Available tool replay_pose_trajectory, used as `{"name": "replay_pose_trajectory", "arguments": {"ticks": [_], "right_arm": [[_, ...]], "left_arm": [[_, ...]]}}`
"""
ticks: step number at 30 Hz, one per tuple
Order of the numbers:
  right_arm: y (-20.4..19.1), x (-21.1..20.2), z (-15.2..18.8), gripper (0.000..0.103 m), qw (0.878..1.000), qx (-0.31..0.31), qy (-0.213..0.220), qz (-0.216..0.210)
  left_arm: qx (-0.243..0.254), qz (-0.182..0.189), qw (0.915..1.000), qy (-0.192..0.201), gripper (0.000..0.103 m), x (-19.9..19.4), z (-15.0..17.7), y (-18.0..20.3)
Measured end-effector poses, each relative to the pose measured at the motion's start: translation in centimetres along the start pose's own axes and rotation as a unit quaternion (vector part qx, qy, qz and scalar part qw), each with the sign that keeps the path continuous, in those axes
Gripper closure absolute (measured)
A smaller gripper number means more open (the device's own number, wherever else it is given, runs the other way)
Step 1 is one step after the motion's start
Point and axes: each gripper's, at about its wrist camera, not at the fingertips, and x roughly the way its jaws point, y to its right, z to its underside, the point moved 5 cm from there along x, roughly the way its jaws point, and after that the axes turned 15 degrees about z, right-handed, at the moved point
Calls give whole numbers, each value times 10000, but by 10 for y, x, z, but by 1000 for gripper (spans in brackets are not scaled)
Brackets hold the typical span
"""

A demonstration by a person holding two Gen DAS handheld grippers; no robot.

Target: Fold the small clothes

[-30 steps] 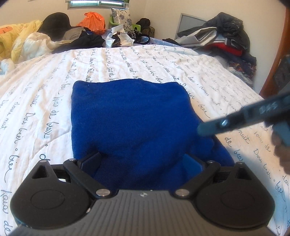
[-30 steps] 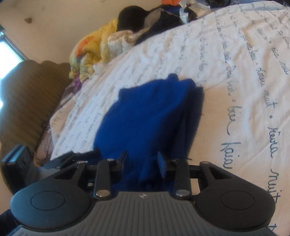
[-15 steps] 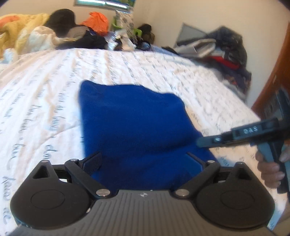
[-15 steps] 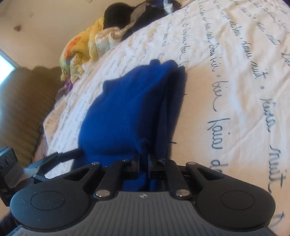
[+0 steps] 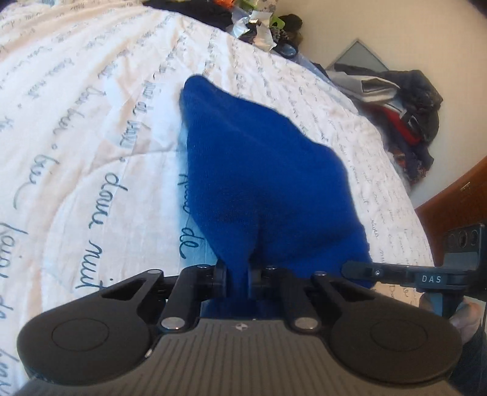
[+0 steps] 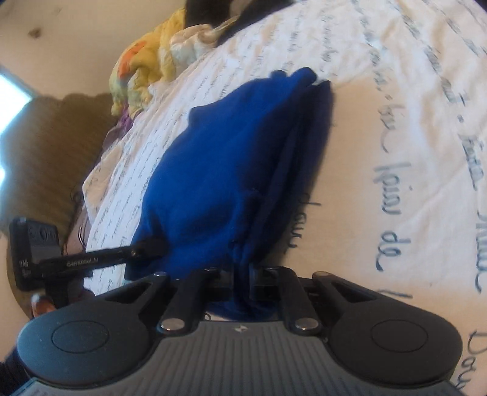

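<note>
A blue garment [image 5: 258, 170] lies on the white bedspread [image 5: 91, 121] printed with script, its near edge lifted. My left gripper [image 5: 239, 271] is closing its jaws on a pinched fold at the near left corner, pads pressing the cloth. My right gripper [image 6: 242, 271] is closing tight on a fold of the same garment [image 6: 225, 170] at the near right corner. Each gripper shows in the other's view: the right gripper [image 5: 356, 269] at the cloth's right edge, the left gripper [image 6: 152, 243] at its left edge.
A heap of dark and red clothes [image 5: 404, 100] sits past the bed's right side by a wooden panel [image 5: 456, 195]. Bags and clutter [image 5: 258, 21] lie at the far end. A yellow blanket [image 6: 143, 70] and a brown padded piece [image 6: 45, 146] stand left.
Both grippers went from open around the near edge to shut on it, the right first. The left wrist rolled and shifted, and the cloth's near edge now bunches up into folds.
</note>
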Motion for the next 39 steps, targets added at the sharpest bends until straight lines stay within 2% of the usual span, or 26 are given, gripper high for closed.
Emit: {"name": "replay_pose_trajectory", "arguments": {"ticks": [3, 5, 8, 9, 10, 11, 13, 14, 15, 16, 17, 18, 20, 21, 22, 23, 25, 27, 29, 31, 33, 34, 35, 36, 39], "right_arm": [[-11, -28, 7, 95, 9992, -322, 183, -126], [-9, -43, 19, 96, 9988, -394, 217, -201], [-2, -34, 44, 92, 9992, -372, -48, -140], [0, -27, 49, 92, 9993, -349, -142, -52], [4, -22, 52, 90, 9994, -271, -208, 52], [6, -24, 50, 89, 9996, -165, -208, 19], [7, -40, 40, 86, 9998, -1, 87, -189], [8, -50, 31, 81, 9989, 89, 369, -279], [10, -56, 19, 63, 9973, 198, 616, -346], [13, -58, 5, 38, 9954, 344, 821, -351], [15, -55, -9, 25, 9939, 474, 958, -276], [16, -47, -21, 25, 9933, 516, 1014, -206], [22, -19, -44, 27, 9947, 602, 834, 57], [25, -4, -52, 36, 9954, 629, 675, 245], [28, 9, -58, 91, 9960, 595, 547, 386], [28, 20, -65, 98, 9972, 472, 382, 438], [28, 26, -80, 99, 9963, 59, 471, 715], [39, 35, -90, 99, 9920, -59, 451, 1180], [42, 38, -93, 98, 9935, -35, 376, 1077], [33, 23, -83, 95, 9920, -182, 528, 1129], [26, -4, -68, 85, 9918, -204, 742, 1024], [25, -18, -62, 62, 9926, -159, 821, 879], [25, -30, -47, 32, 9936, -121, 851, 732], [20, -34, -36, 24, 9948, -157, 820, 591], [11, -30, 2, 23, 9975, -240, 410, 530]], "left_arm": [[592, 54, 9982, 126, 93, -29, 5, 23], [727, 87, 9973, -18, 93, -35, 19, 26], [1031, -323, 9937, -299, 88, -19, 42, 20], [1087, -466, 9925, -317, 78, -17, 46, 19], [1194, -582, 9909, -223, 63, -22, 48, 19], [1322, -615, 9893, -94, 54, -30, 49, 22], [1687, -585, 9834, 332, 14, -49, 45, 37], [1908, -549, 9783, 593, 7, -55, 41, 47], [2117, -496, 9732, 749, 3, -57, 39, 57], [2272, -440, 9699, 763, 4, -52, 37, 64], [2364, -401, 9685, 678, 5, -43, 37, 71], [2383, -354, 9688, 577, 8, -32, 36, 75], [2377, -225, 9707, 280, 11, -6, 40, 78], [2370, -236, 9712, 100, 16, 7, 44, 78], [2382, -243, 9709, -93, 18, 20, 48, 77], [2433, -234, 9694, -233, 17, 30, 53, 75], [2583, -320, 9648, -370, 12, 45, 61, 71], [2733, -331, 9608, -332, 5, 51, 67, 69], [2756, -389, 9601, -286, 7, 47, 70, 70], [2581, -346, 9654, -92, 10, 28, 65, 69], [2366, -399, 9706, 168, 8, 3, 64, 63], [2172, -412, 9749, 266, 7, -10, 63, 55], [1889, -385, 9808, 302, 6, -19, 63, 47], [1576, -366, 9864, 282, 7, -26, 63, 37], [848, -315, 9958, 164, 16, -29, 63, 14]]}}
